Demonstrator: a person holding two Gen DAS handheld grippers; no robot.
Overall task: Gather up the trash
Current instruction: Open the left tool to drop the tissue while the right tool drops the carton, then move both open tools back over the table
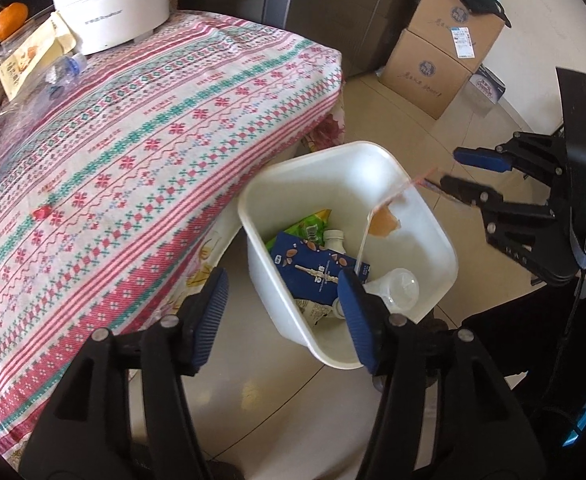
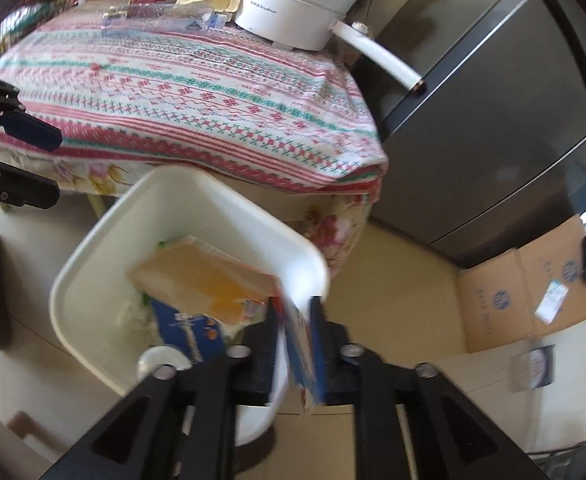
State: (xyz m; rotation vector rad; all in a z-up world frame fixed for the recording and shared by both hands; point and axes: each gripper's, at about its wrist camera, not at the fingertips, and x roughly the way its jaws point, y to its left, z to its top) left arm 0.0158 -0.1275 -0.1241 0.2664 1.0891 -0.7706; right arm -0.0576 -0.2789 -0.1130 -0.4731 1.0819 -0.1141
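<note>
Left wrist view. The left gripper (image 1: pixel 283 312) hangs with its jaws wide and nothing between them, above the white bin (image 1: pixel 429 216) that stands on the floor just beside the cloth-covered table (image 1: pixel 165 128). The right gripper (image 1: pixel 449 170) reaches over the bin's far rim, jaws narrow, pinching the edge of a thin transparent wrapper (image 1: pixel 381 220) that dangles into the bin. The step in hand appears to be the drop; the next move calls for parting the right jaws so the wrapper falls inside. Counted in the bin: one blue carton (image 1: pixel 313 268), one green packet (image 1: pixel 309 224), one clear cup (image 1: pixel 399 286), one white bottle (image 1: pixel 335 240). On the table: one white pot (image 1: pixel 109 4), one orange (image 1: pixel 10 20), one clear bottle (image 1: pixel 61 72).

Right wrist view. The right gripper (image 2: pixel 295 344) shows jaws nearly closed on the wrapper (image 2: pixel 209 276), blurred, with its orange-tinted sheet hanging over the bin (image 2: pixel 93 264). Two stacked cardboard boxes (image 2: pixel 533 292) stand by the refrigerator (image 2: pixel 493 120).
</note>
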